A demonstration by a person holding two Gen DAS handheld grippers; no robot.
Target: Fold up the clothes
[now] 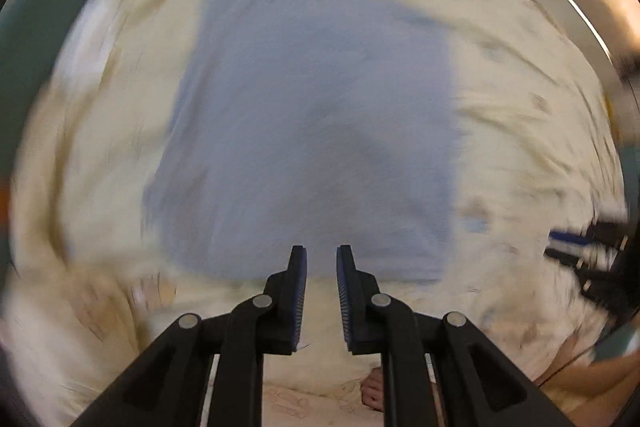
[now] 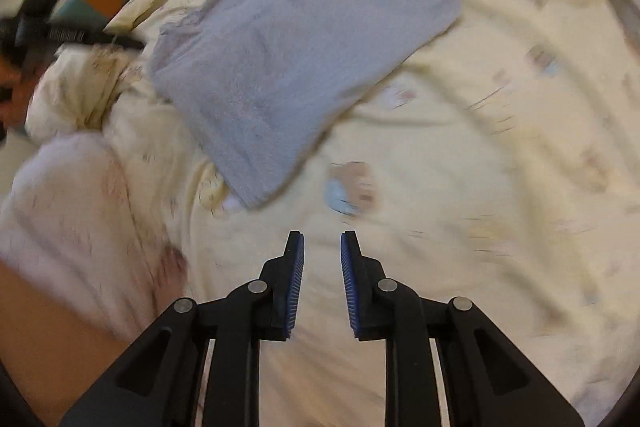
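Cloth [image 1: 304, 123], blue-grey and folded into a rectangle, lies flat on the cream bedsheet [image 1: 520, 147]. Left gripper [image 1: 321, 251] hovers at its near edge, jaws spread and empty. Right gripper [image 2: 322, 237] hangs clear beside it, jaws likewise spread.

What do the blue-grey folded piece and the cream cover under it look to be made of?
Blue-grey folded piece: probably terry or fleece, matte, with a nubbly pile showing in the right wrist view. Cream cover: likely thin woven cotton, printed, with soft creases. Blur leaves both uncertain.
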